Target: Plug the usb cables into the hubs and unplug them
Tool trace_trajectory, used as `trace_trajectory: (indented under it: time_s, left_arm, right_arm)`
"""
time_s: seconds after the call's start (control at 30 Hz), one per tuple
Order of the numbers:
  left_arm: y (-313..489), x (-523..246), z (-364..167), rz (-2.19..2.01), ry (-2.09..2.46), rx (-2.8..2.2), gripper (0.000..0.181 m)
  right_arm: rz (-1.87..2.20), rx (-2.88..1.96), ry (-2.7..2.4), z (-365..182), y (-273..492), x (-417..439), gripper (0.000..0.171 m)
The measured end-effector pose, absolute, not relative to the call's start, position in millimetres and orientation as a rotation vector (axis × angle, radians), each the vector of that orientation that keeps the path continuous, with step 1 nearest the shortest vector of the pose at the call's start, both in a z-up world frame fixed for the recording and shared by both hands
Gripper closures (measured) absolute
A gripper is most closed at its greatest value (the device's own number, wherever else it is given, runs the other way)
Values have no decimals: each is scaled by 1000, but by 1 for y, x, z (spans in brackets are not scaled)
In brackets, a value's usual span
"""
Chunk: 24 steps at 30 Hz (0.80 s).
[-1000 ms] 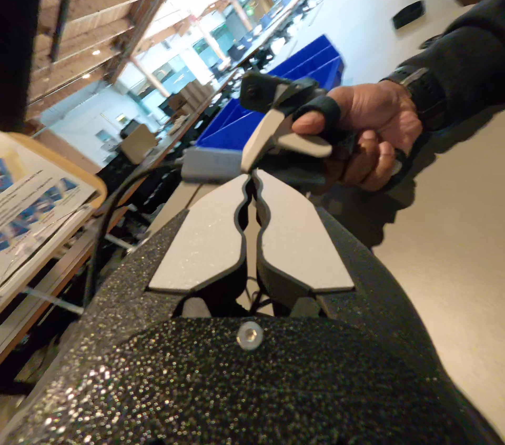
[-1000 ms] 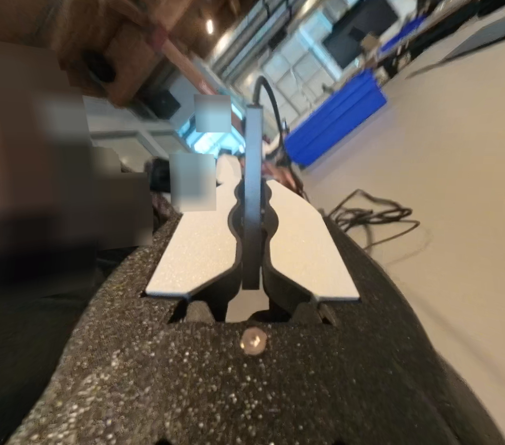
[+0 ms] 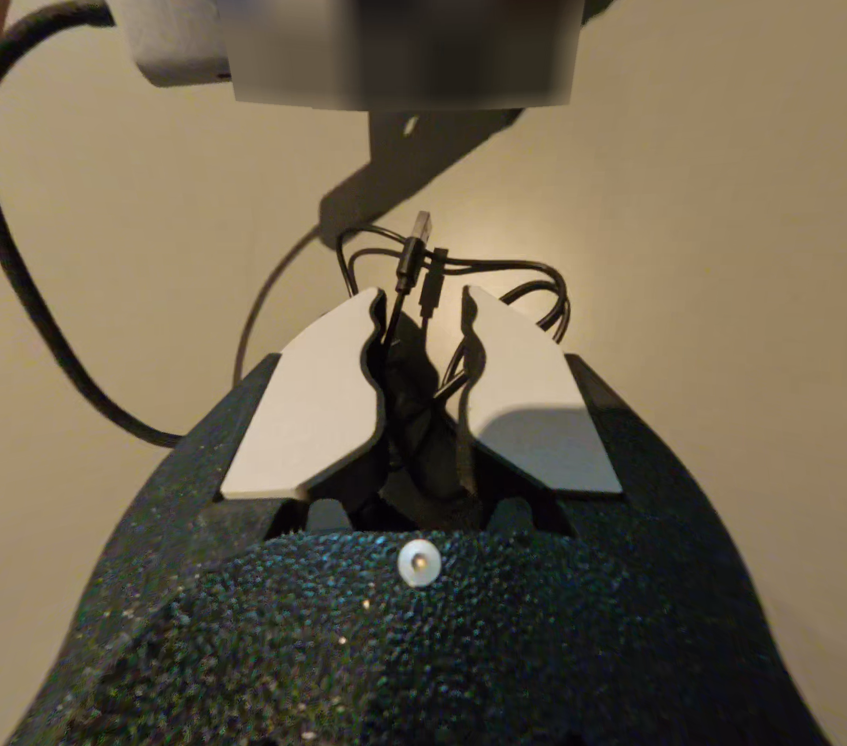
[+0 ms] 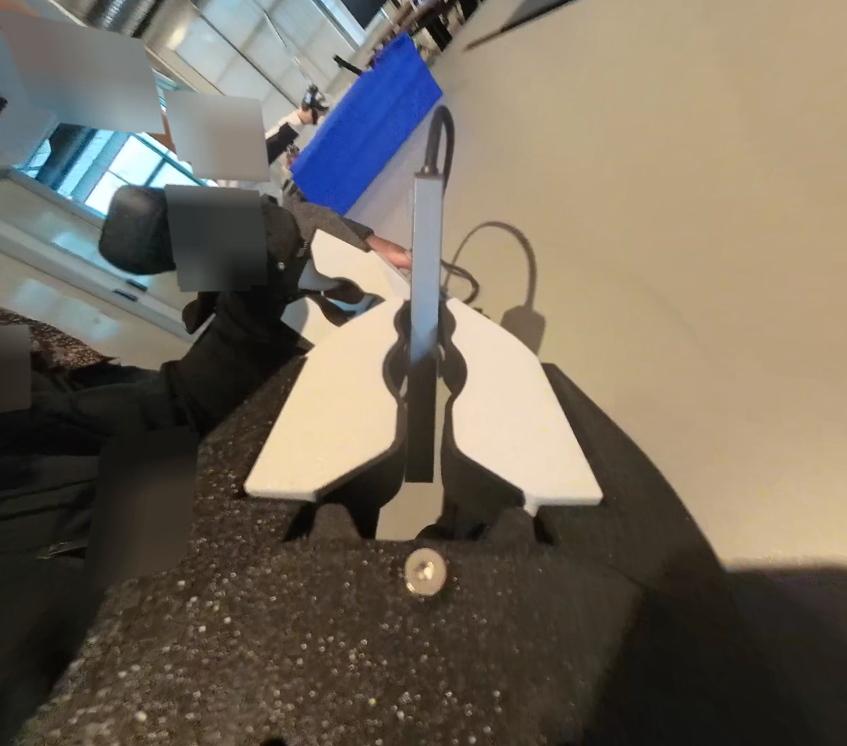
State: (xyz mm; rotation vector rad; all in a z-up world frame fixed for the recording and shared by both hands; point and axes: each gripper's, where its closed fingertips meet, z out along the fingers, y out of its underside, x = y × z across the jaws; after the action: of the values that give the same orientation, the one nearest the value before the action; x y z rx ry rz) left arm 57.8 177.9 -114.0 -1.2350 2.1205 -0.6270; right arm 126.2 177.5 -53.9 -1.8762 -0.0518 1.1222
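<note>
In the left wrist view my left gripper (image 3: 424,298) points down at the table and is open. A loose bundle of thin black USB cables (image 3: 458,266) lies between and just past its fingertips. One USB plug (image 3: 424,227) sticks up from the bundle and a second black plug (image 3: 433,289) lies beside it. My right gripper (image 4: 426,311) is shut on a flat grey hub (image 4: 426,257), seen edge-on, with a thick black cable (image 4: 442,133) coming from its far end. The hub also shows at the top left of the left wrist view (image 3: 156,0), partly under a blurred patch.
The beige table (image 3: 687,220) lies under both grippers. The hub's thick black cable (image 3: 46,266) curves down the left side. A blue bin (image 4: 366,133) stands at the table's far edge. A person's hand (image 4: 389,252) and dark sleeve show behind the hub. The tips of one gripper are about 10 cm away from the tips of the other.
My left gripper has tipped down from facing across the room to hang over the cable bundle, and it has opened. My right gripper still holds the hub.
</note>
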Motion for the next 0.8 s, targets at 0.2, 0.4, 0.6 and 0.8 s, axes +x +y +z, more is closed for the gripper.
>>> trace_trajectory:
  time_s: [0.2, 0.4, 0.6, 0.8]
  left_arm:
    - [176, 65, -126, -593, 2138, -1257, 174]
    - [178, 66, -113, -648, 2069, -1269, 175]
    - [171, 69, -104, -791, 2029, -1272, 175]
    - [146, 67, -53, -1099, 1878, -950, 175]
  right_arm:
    - [1183, -2094, 28, -86, 175, 122, 160]
    - [1233, -2153, 48, -94, 176, 119, 160]
    - [1251, -2140, 3, -91, 173, 115, 159]
    - [1269, -2080, -25, -82, 171, 114, 160]
